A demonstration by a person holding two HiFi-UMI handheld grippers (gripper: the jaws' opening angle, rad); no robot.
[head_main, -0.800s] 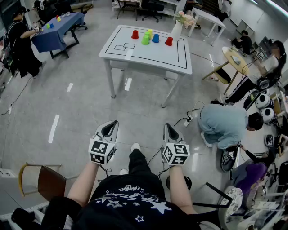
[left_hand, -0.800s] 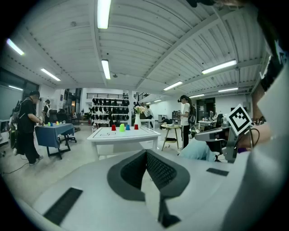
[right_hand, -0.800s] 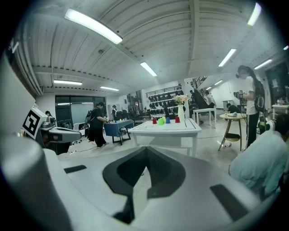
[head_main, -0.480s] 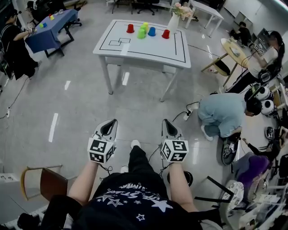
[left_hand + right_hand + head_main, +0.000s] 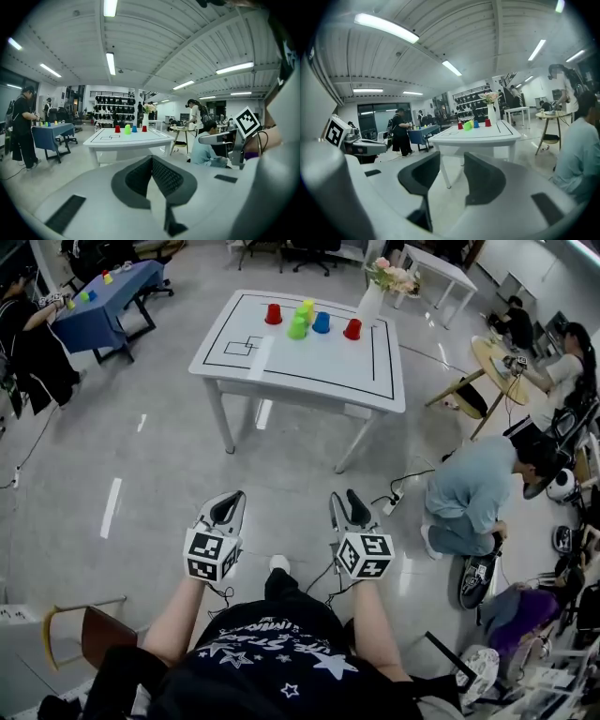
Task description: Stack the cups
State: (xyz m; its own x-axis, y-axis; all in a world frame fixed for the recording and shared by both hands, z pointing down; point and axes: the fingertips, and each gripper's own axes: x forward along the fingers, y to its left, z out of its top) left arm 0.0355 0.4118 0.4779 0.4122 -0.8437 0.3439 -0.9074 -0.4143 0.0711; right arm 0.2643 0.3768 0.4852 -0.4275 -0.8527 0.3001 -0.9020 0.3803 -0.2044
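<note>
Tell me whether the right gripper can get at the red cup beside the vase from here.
Probably not yet: the right gripper, jaws apart and empty, hangs over floor well short of the table, and the red cup stands near its far edge. Nothing blocks the way.

A person in a light blue top is crouching on the floor at right. A vase of flowers is standing at the white table's far edge. A blue table is sitting far left.
</note>
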